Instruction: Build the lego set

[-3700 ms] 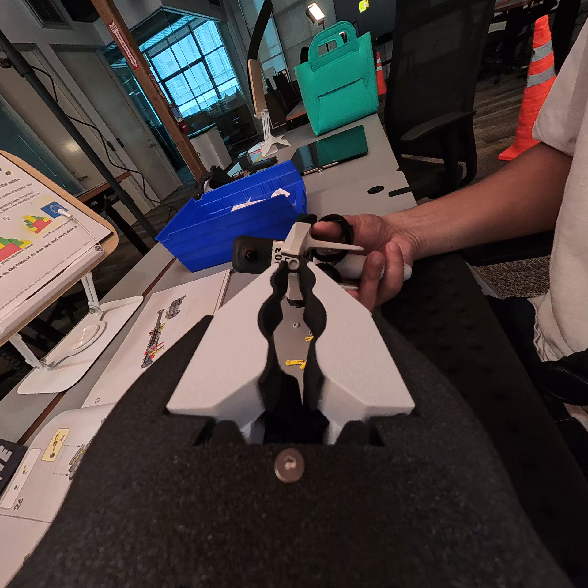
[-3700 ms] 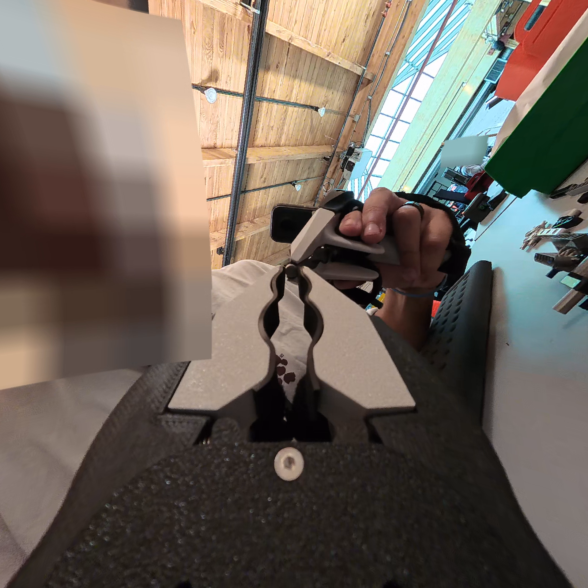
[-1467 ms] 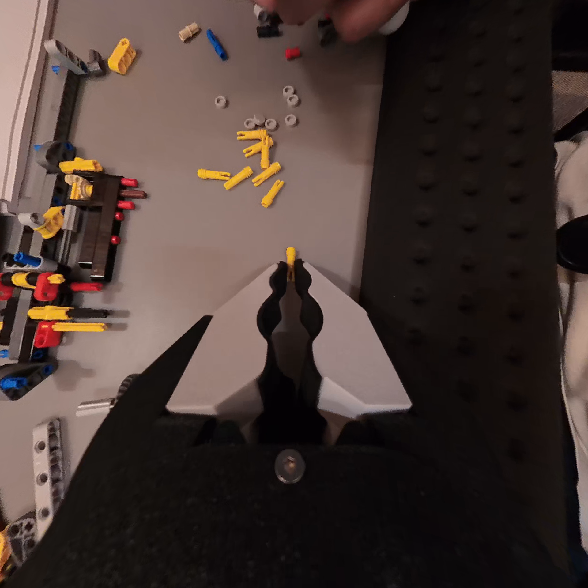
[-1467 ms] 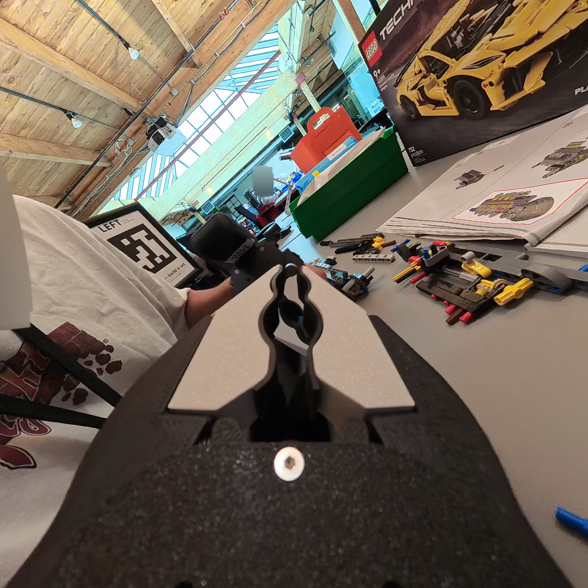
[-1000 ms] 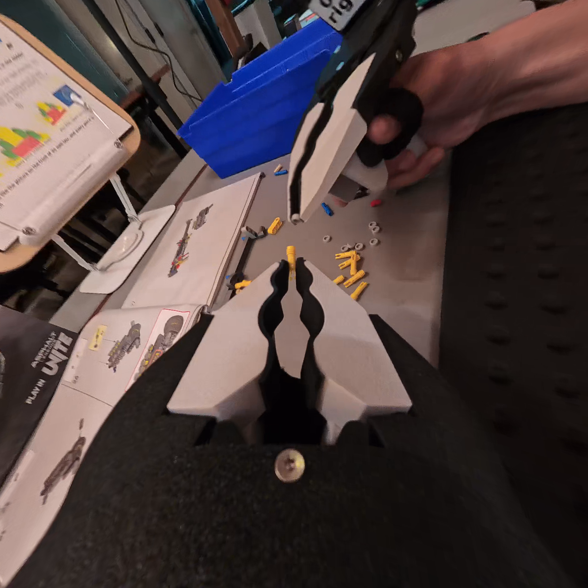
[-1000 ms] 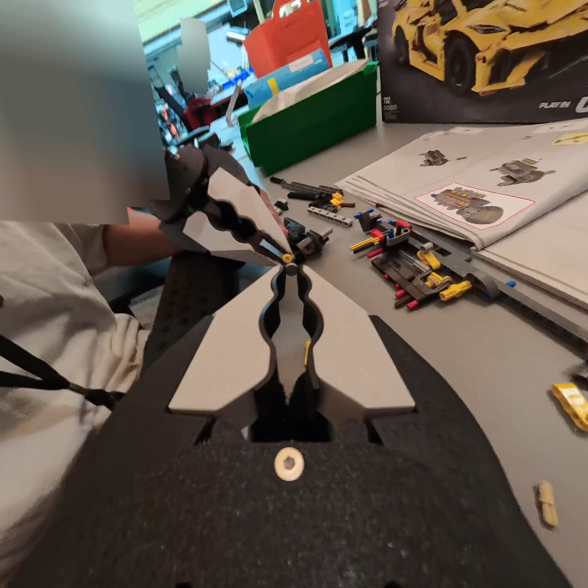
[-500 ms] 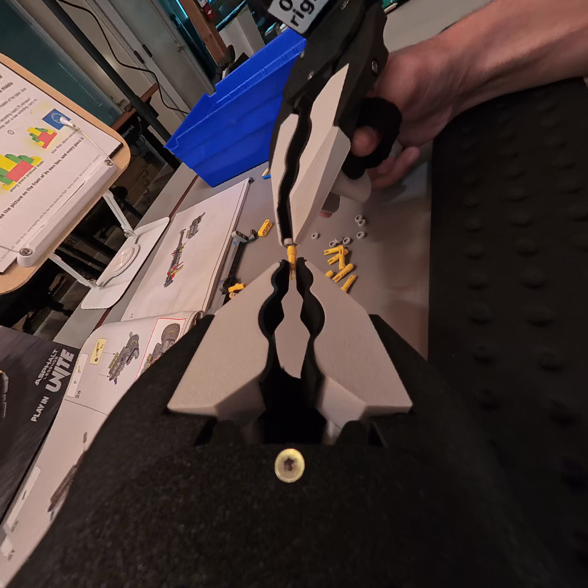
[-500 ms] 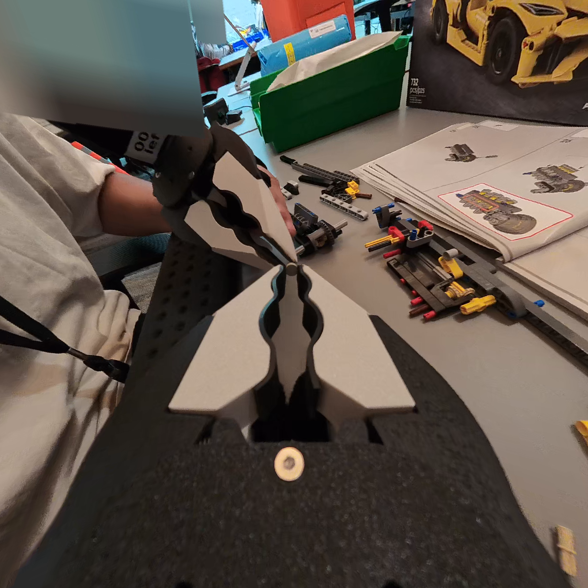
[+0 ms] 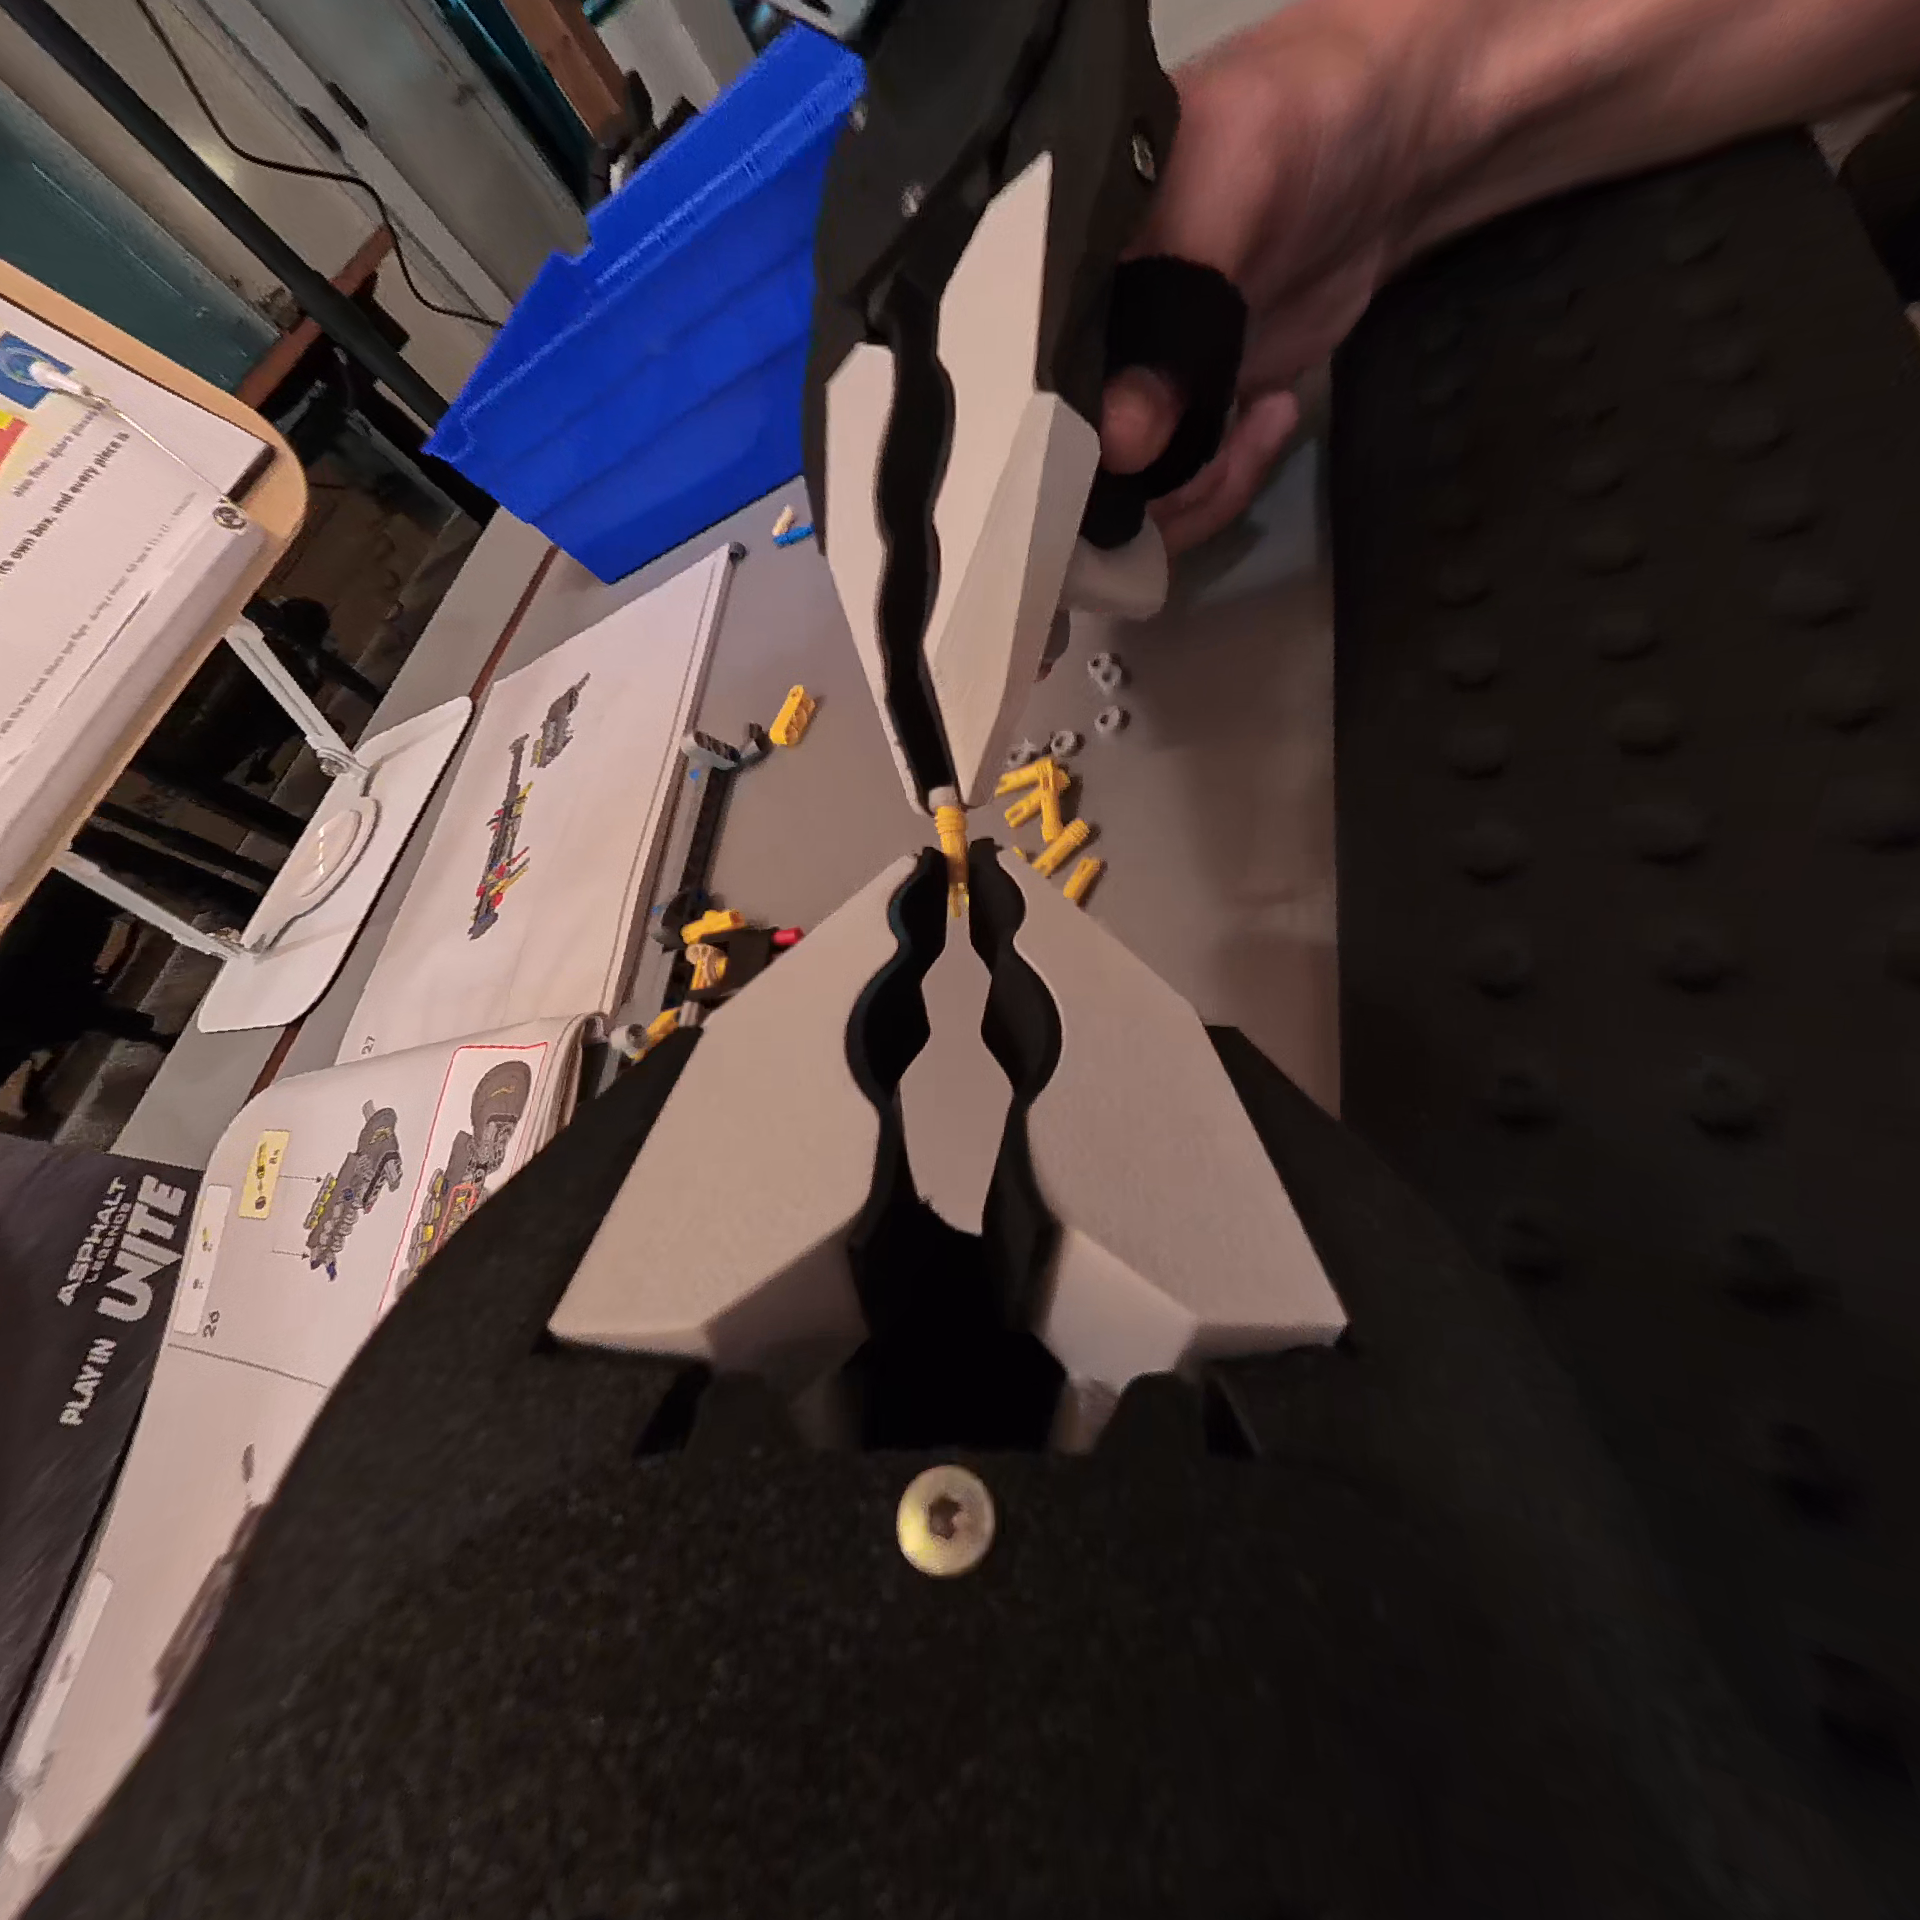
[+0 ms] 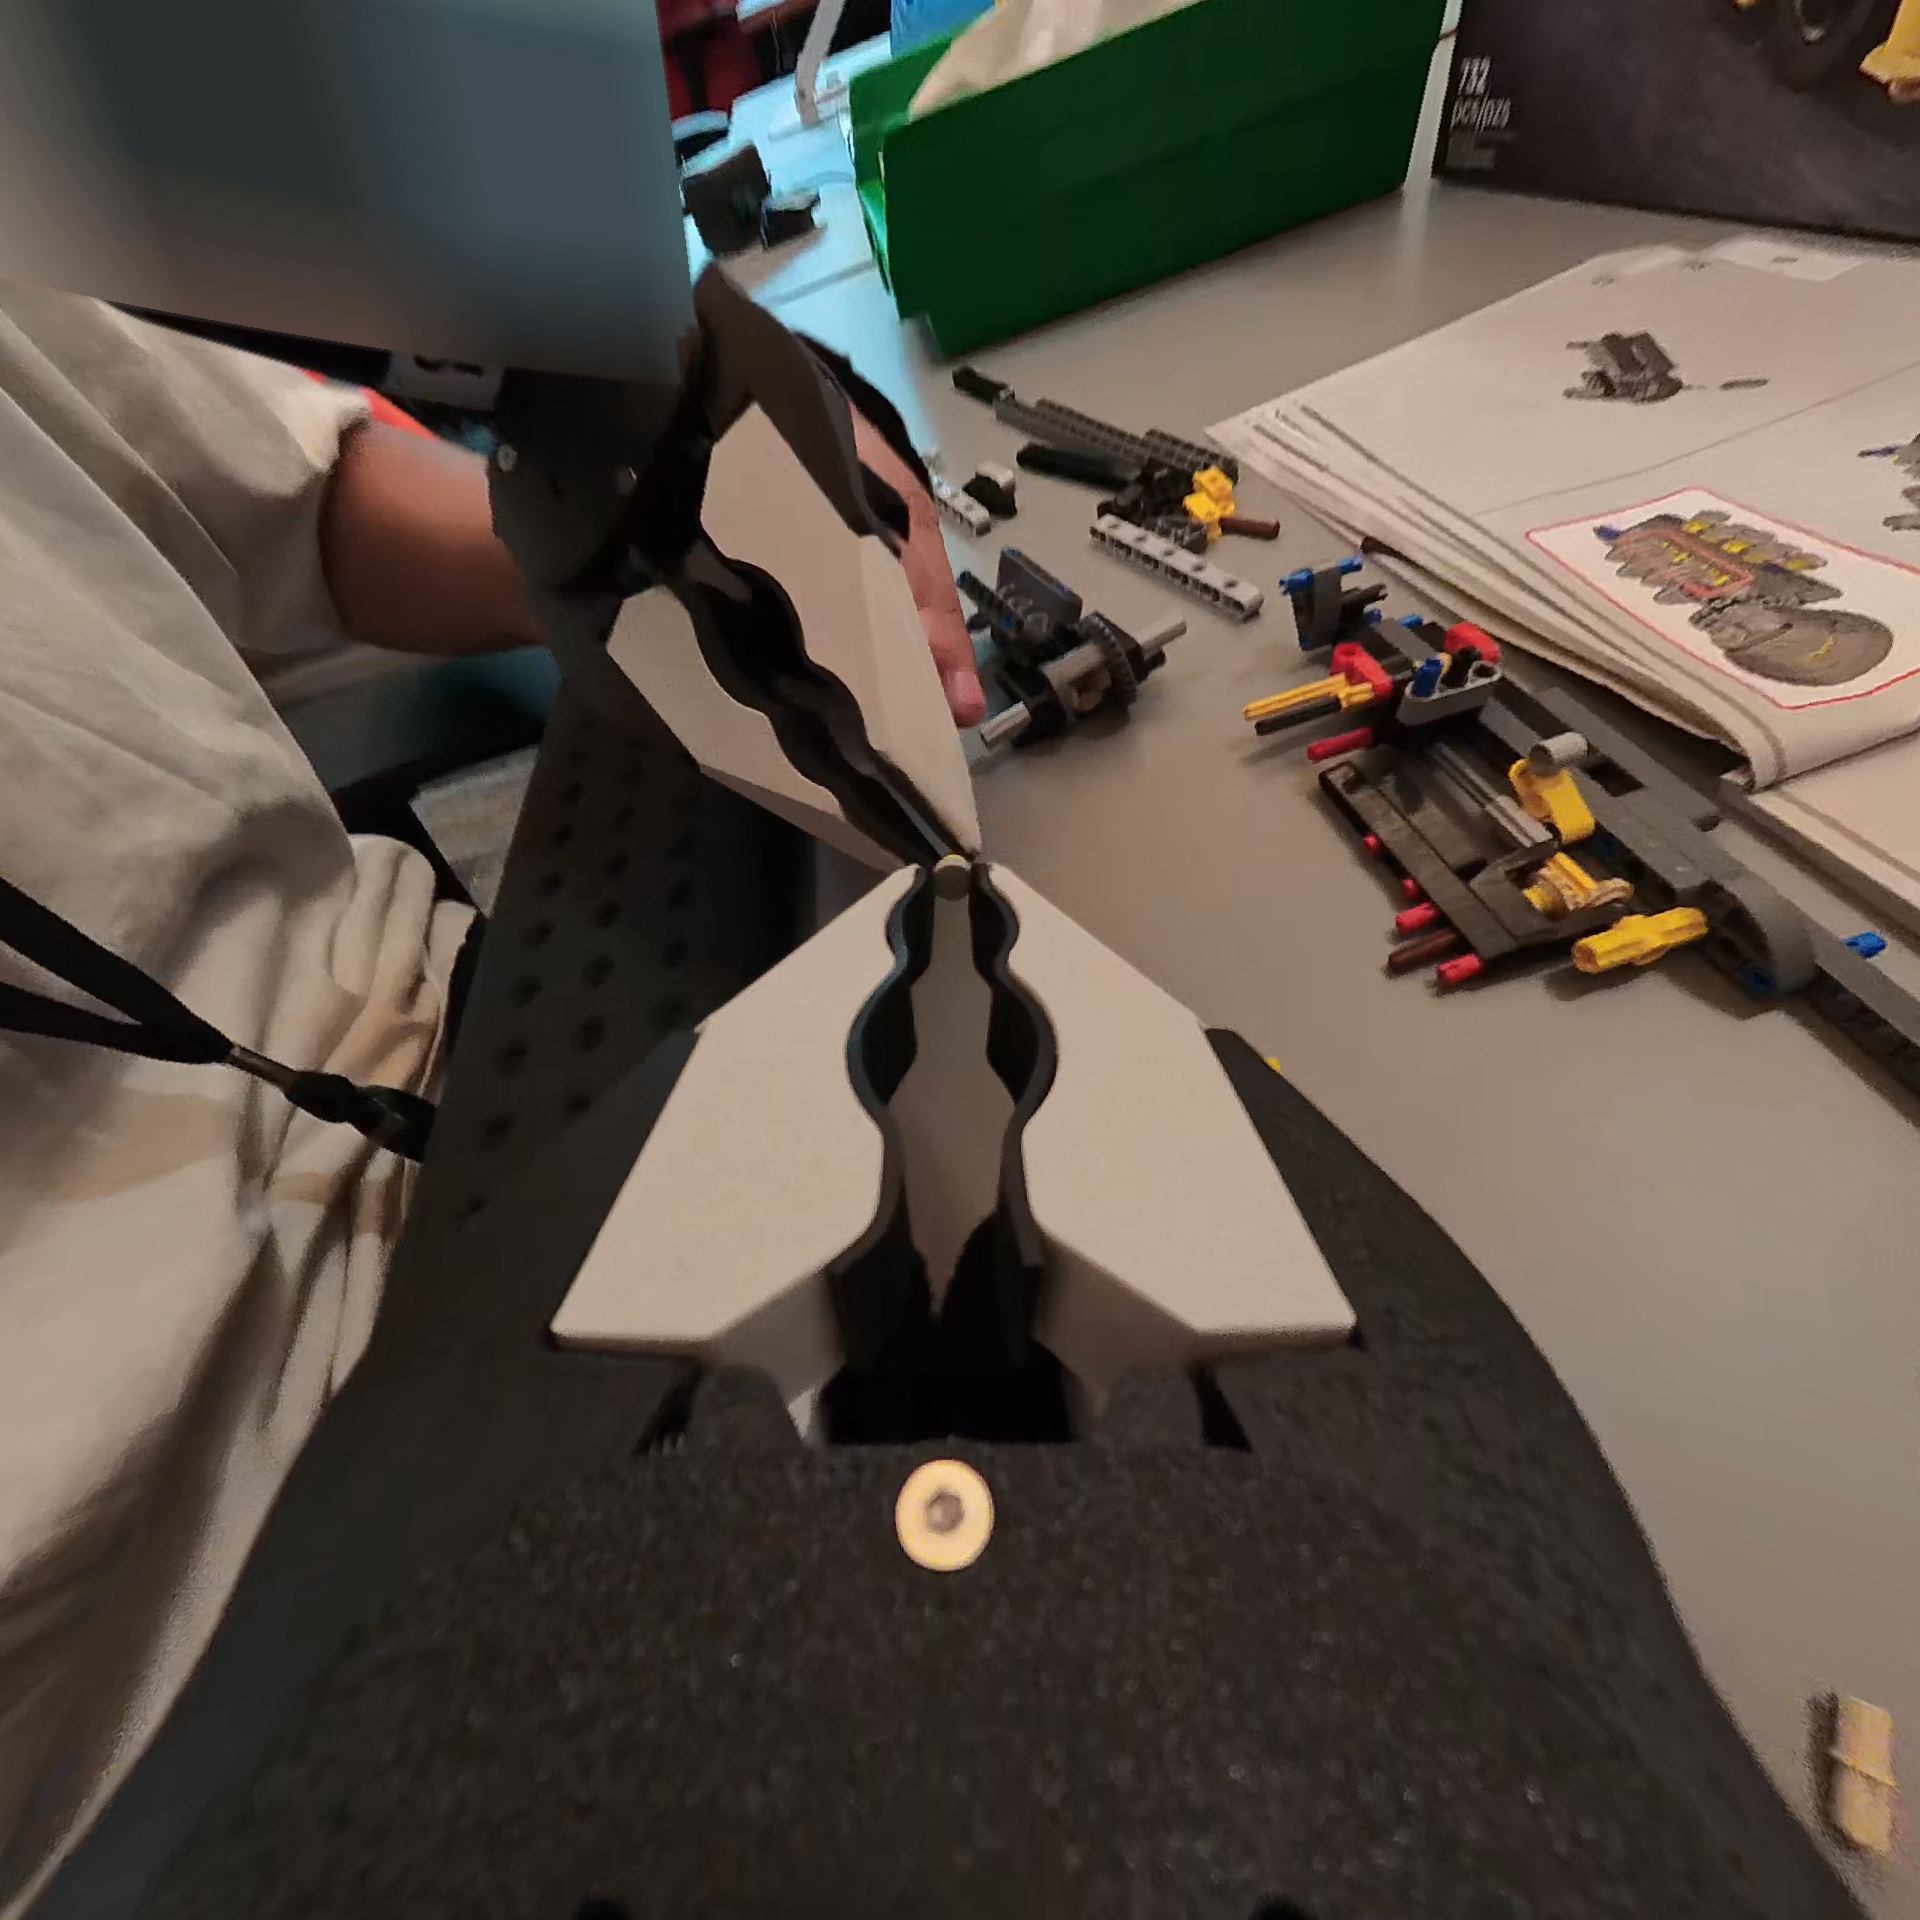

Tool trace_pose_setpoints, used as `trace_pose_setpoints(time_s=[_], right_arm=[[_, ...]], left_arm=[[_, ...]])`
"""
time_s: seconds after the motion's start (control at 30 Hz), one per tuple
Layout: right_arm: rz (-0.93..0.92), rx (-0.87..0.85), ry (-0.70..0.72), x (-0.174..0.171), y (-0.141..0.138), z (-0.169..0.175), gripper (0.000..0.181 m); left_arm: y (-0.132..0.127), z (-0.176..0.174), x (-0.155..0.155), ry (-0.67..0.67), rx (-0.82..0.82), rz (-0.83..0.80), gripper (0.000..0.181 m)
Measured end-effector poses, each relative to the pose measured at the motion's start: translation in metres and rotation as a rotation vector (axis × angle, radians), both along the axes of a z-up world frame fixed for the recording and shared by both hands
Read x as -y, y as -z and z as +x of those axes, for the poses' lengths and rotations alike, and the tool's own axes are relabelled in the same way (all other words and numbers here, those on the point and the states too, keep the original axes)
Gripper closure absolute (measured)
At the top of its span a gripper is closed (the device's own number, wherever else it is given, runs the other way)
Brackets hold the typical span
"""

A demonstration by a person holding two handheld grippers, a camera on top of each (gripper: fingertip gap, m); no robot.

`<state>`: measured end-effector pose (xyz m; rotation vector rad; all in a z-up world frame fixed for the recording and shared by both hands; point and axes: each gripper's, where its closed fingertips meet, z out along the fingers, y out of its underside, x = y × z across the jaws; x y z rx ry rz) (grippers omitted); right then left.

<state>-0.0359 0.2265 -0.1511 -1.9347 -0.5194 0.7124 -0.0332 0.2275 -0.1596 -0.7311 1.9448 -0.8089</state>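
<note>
In the left wrist view my left gripper (image 9: pixel 951 860) is shut on a yellow pin (image 9: pixel 950 837) that sticks out of its tip. My right gripper (image 9: pixel 940 802) comes down from above, shut on a small grey bush (image 9: pixel 943 797) that touches the pin's free end. In the right wrist view my right gripper (image 10: pixel 948 871) holds the grey bush (image 10: pixel 949 878) at its tip. There the left gripper (image 10: pixel 951 847) comes in from the upper left and meets it tip to tip. The pin is hidden in that view. Both are held above the grey table.
Loose yellow pins (image 9: pixel 1051 821) and grey bushes (image 9: pixel 1108 675) lie below the grippers. A blue bin (image 9: pixel 665 353) and an open booklet (image 9: pixel 561 790) are at the left, a black mat (image 9: pixel 1610 831) at the right. A part-built assembly (image 10: pixel 1507 831), a gear unit (image 10: pixel 1060 655) and a green bin (image 10: pixel 1143 156) also show. Less than 4 cm separates the two grippers' tips.
The two grippers have closed in tip to tip. The right gripper's grey bush, a little apart from the yellow pin a second ago, now touches its end.
</note>
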Motion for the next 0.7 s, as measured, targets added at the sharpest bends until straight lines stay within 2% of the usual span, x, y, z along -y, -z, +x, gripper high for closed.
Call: trace_pose_setpoints(time_s=[0.1,0.33,0.7], right_arm=[[-0.044,0.090,-0.019,0.001,0.015,0.000,0.175],[-0.084,0.194,-0.003,-0.003,0.029,0.001,0.175],[-0.137,0.320,0.060,-0.011,0.037,0.002,0.174]], left_arm=[[0.014,0.000,0.000,-0.006,-0.037,0.097,0.178],[0.029,0.001,-0.004,-0.030,-0.086,0.193,0.178],[0.038,0.003,-0.009,-0.056,-0.086,0.344,0.178]])
